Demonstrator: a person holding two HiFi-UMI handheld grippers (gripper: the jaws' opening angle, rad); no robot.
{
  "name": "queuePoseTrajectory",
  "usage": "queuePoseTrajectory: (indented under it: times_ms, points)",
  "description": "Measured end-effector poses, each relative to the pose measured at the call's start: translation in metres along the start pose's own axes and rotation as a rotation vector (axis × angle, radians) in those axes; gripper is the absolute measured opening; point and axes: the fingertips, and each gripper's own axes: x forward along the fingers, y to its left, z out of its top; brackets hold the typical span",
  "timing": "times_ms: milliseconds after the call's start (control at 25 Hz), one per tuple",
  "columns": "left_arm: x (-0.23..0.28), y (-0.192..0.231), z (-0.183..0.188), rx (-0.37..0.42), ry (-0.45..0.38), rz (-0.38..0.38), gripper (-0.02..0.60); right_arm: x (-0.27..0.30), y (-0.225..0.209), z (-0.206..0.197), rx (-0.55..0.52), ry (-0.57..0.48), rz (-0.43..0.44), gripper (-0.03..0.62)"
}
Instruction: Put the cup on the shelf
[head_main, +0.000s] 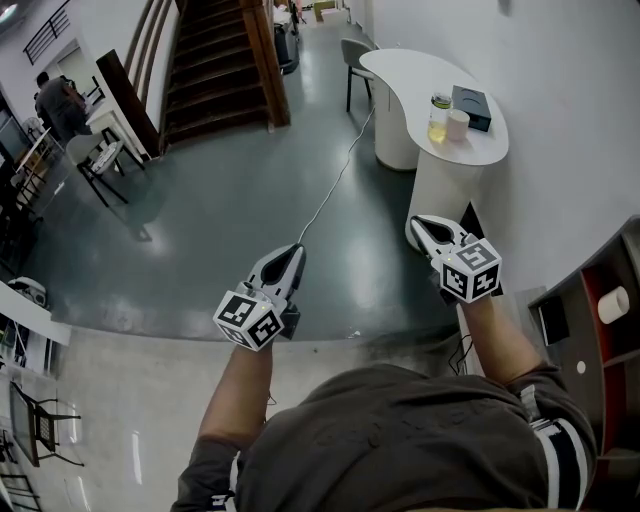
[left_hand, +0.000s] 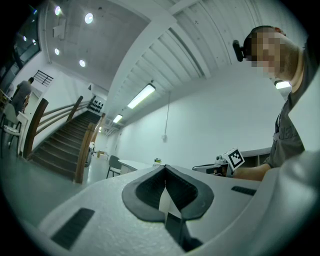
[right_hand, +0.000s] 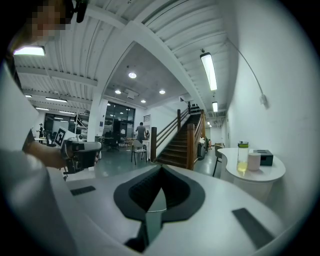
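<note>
A pale cup (head_main: 458, 124) stands on the white curved table (head_main: 410, 75), beside a bottle of yellow liquid (head_main: 439, 117) and a dark box (head_main: 471, 106). In the right gripper view the cup (right_hand: 254, 161) is far ahead to the right. A dark shelf unit (head_main: 590, 330) stands at the right edge. My left gripper (head_main: 296, 250) and right gripper (head_main: 417, 224) are held out over the floor, short of the table. Both are shut and hold nothing: the left gripper (left_hand: 165, 168) and the right gripper (right_hand: 161, 168) show their jaws meeting at the tips.
A white roll-like object (head_main: 613, 304) lies on the shelf. A cable (head_main: 335, 185) runs across the grey floor. A wooden staircase (head_main: 215, 70) rises at the back, a chair (head_main: 352, 55) stands by the table, and a person (head_main: 60, 105) sits far left.
</note>
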Motion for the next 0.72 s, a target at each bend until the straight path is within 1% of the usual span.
queuePoseTrajectory:
  times_ms: [720]
  points:
    - [0.0008,-0.0052,0.0004,-0.002,-0.003,-0.007,0.000,-0.0017,0.0039,0.0009,-0.017,0.002,0.010,-0.011]
